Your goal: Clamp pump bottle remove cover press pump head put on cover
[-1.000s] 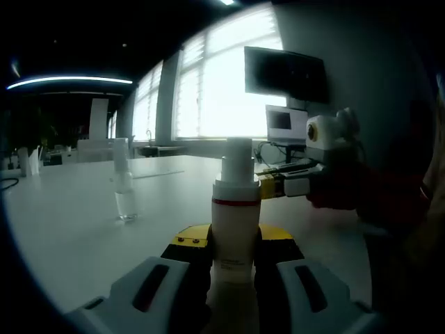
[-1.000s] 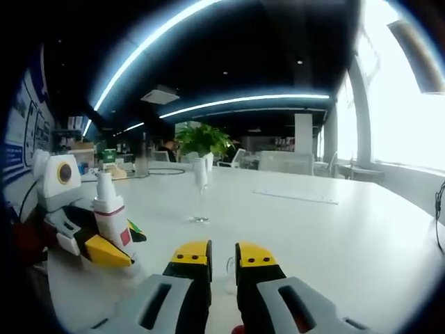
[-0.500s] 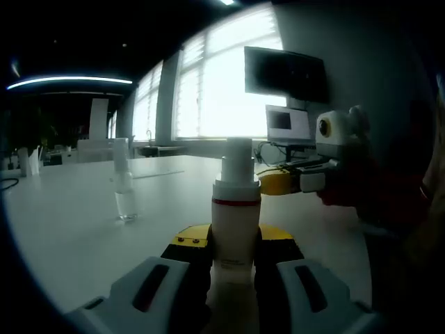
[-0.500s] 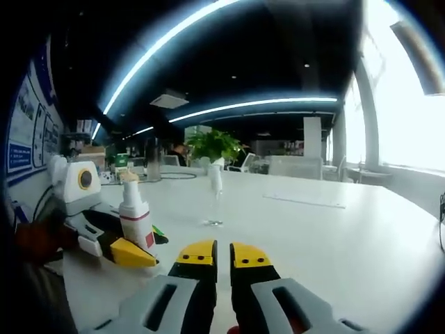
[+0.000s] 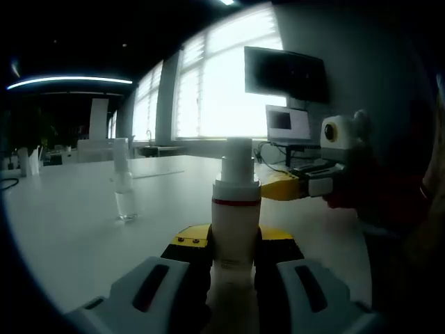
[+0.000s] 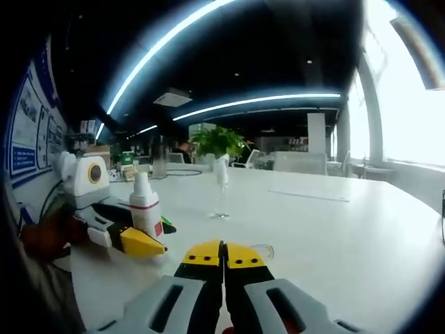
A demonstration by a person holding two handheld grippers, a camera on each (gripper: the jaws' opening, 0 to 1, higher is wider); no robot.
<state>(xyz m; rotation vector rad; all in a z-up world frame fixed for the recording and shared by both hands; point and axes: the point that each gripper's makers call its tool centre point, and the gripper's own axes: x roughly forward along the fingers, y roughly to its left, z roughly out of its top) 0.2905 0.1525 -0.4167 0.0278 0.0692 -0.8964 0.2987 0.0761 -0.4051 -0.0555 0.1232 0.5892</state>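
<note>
A white pump bottle (image 5: 235,223) with a red band stands upright between the jaws of my left gripper (image 5: 235,240), which is shut on its body. Its pump head (image 5: 236,160) is bare, with no cover on it. My right gripper (image 5: 278,188) comes in from the right, its yellow tips level with the bottle's collar; I cannot tell whether they touch. In the right gripper view my right gripper (image 6: 224,254) is shut with nothing between its jaws. There the left gripper (image 6: 135,240) holds the bottle (image 6: 146,209) at the left. A small clear round piece (image 6: 262,249) lies on the table just past the right jaw.
A slim clear bottle (image 5: 124,186) (image 6: 221,189) stands alone on the white table (image 5: 69,223). A monitor (image 5: 285,73) and a laptop (image 5: 286,125) sit at the far edge by the windows. A person's sleeve (image 5: 403,209) is at the right. A plant (image 6: 217,142) stands far off.
My right gripper's jaws have gone from a small gap to fully shut. The right view has swung, so the held bottle sits nearer its middle. The left gripper and bottle have not moved.
</note>
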